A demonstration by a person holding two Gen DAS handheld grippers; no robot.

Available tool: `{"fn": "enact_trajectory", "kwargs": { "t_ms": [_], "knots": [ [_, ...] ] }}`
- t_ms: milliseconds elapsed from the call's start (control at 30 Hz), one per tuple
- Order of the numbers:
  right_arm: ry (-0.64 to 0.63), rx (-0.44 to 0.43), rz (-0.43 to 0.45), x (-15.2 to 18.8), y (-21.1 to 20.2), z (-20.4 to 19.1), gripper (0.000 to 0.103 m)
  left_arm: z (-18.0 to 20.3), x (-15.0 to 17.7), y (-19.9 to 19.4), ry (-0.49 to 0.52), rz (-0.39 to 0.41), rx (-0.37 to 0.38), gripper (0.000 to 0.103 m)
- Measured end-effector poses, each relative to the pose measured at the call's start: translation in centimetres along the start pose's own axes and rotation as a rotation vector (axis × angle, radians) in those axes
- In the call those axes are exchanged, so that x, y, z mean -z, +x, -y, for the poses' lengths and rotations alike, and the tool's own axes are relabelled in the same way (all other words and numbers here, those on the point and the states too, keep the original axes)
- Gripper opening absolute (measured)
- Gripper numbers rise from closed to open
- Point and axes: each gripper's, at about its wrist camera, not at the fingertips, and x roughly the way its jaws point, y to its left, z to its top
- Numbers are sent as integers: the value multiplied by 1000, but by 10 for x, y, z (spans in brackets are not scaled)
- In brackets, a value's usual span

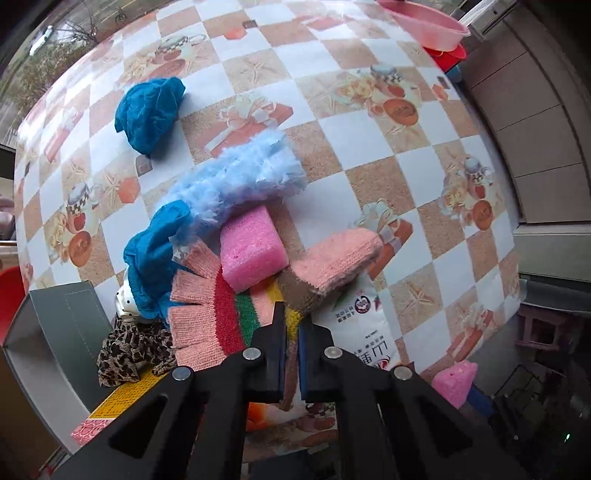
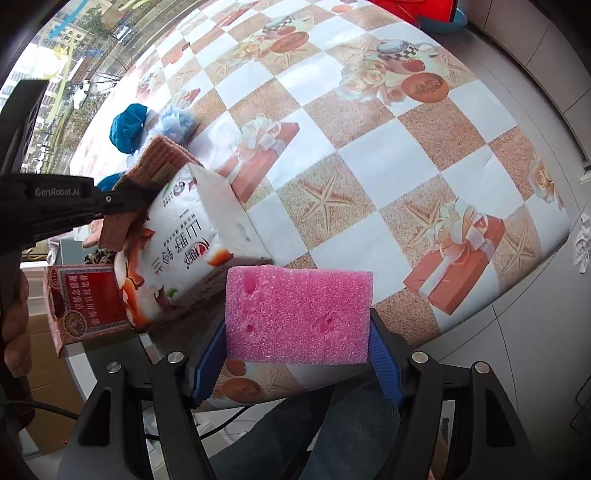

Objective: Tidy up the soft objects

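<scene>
Both grippers hold soft items at the lower frame edge.

The right gripper [image 2: 297, 354] has its fingers clamped on a pink sponge [image 2: 298, 314], lower centre; the left gripper [image 1: 291, 354] pinches the striped knit glove [image 1: 236, 314] above the checkered surface [image 1: 369, 155].

Two pink sponges [image 1: 253, 251] [image 1: 454, 382], two knit gloves [image 1: 207, 317] [image 1: 332, 262].

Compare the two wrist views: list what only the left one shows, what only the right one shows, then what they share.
Left wrist only: a second pink sponge lying on the pile, a leopard-print cloth, the striped knit glove's fingers, a pink basin.

Right wrist only: the red printed box, and the right gripper clamping a pink sponge.

Both: the white tissue pack, fluffy light-blue cloth, blue cloths, checkered tablecloth.
</scene>
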Motion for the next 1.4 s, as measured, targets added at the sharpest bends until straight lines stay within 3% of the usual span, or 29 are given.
{"fn": "enact_trajectory", "kwargs": {
  "t_ms": [267,533,767,1033,1400],
  "knots": [
    [50,-8,94,3,-25,-3,71,41,20,-56,154,107,103,5],
    [61,16,149,-5,-47,-10,71,64,17,-78,173,159,176,5],
    [-3,16,182,-36,-57,-31,71,34,1,-98,70,221,165,5],
    [-131,3,179,-69,-57,-81,71,-9,-7,-113,-67,278,134,5],
    [-309,-29,130,-78,-38,-158,71,-89,9,-129,-256,336,67,5]
  ]
}}
